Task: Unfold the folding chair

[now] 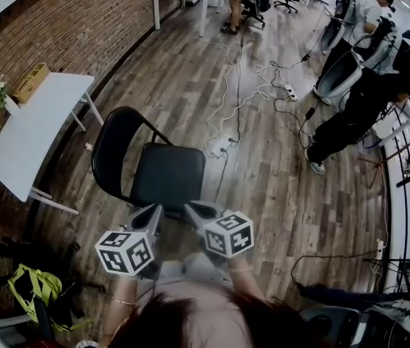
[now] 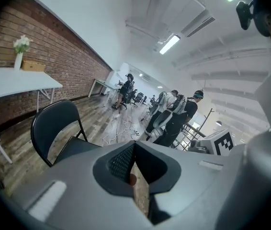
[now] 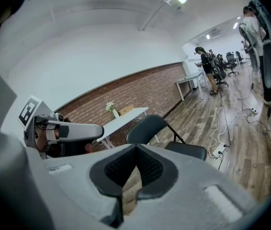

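The chair [image 1: 167, 174] looks already unfolded, standing on the floor [image 1: 263, 187] right ahead of the left tongs [image 1: 155, 212] and right tongs [image 1: 191, 209], both closed and empty, so next is probably just backing off.

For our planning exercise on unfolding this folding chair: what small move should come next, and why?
Probably just draw both grippers back: the folding chair already stands open, seat down and backrest up, while the left gripper and right gripper are shut on nothing near its front edge.
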